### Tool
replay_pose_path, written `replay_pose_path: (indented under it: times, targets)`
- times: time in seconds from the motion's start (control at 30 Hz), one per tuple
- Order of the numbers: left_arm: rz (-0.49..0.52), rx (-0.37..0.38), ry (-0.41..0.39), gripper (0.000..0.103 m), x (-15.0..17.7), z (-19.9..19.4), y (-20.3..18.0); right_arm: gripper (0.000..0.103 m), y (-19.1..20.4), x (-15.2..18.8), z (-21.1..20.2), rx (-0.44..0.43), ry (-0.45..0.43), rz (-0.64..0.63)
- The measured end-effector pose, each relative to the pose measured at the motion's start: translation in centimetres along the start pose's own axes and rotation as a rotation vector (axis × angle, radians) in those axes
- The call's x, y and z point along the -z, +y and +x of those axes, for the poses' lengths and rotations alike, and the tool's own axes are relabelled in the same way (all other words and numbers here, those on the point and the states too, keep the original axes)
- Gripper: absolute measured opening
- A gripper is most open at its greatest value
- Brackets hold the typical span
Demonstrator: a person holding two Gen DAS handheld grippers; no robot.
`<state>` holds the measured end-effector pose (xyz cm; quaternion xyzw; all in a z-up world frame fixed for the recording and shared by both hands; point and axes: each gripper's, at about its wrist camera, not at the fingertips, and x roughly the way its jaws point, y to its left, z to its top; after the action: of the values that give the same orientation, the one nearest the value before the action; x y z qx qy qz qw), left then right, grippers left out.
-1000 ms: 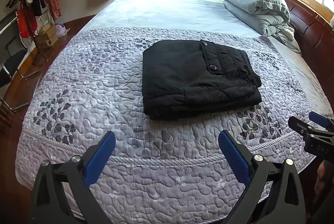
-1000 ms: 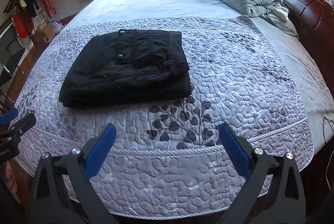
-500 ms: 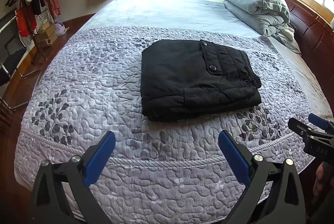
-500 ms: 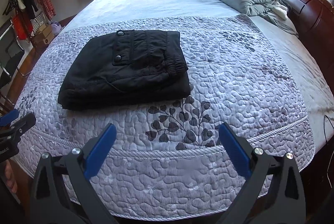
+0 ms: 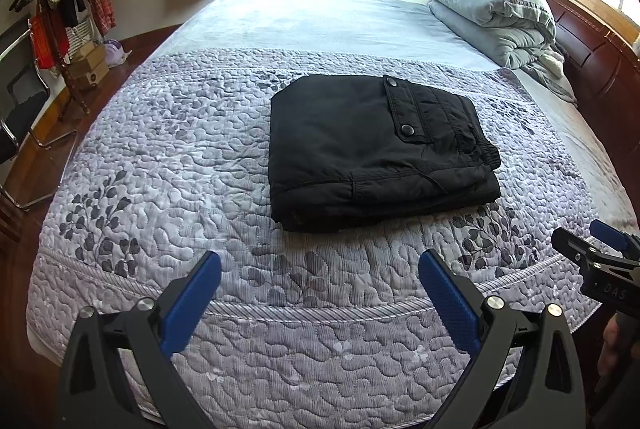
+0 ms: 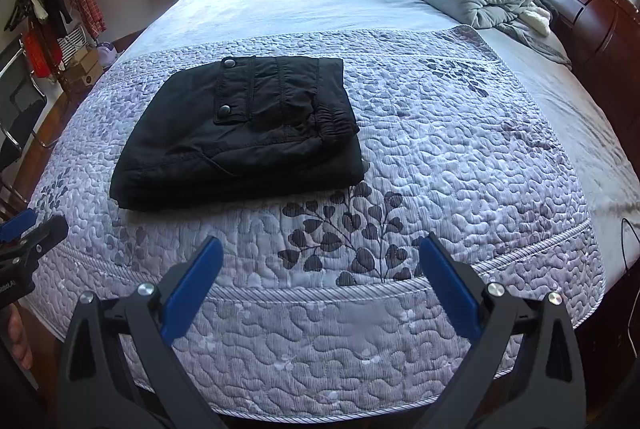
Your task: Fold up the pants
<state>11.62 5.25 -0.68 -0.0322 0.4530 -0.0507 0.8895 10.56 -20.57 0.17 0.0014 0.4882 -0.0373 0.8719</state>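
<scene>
Pants (image 5: 380, 149) lie folded on the bed (image 5: 160, 149); we have drawn both tools, left (image 5: 320, 293) and right (image 6: 320, 289), slightly back, fingers apart: folding looks finished.

Two side-by-side wrist views from the bed's (image 5: 320, 329) foot edge, sharing the pants (image 6: 240, 133).

Between the left hand-held gripper (image 5: 320, 281), the right hand-held gripper (image 6: 320, 269) and the folded pants (image 5: 372, 149) lies a bare strip of quilt (image 5: 168, 157), open to approach. Quilt is also free to the pants' left and right. Beyond them the bed (image 5: 320, 17) is bare up to the stacked bedding (image 5: 488, 9) at the far right corner, against the wooden headboard (image 6: 592, 25). A clothes rack (image 5: 60, 1) and chair (image 5: 20, 109) crowd the floor left of the bed.
</scene>
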Motion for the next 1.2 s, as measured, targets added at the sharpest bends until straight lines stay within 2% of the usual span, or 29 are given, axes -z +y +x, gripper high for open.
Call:
replay_pose_path:
  times: [1.2]
  targets:
    - [-0.001,-0.004,-0.013,0.099,-0.62,-0.12,-0.29,0.098,-0.48,-0.02,0.27,0.002,0.004,0.009]
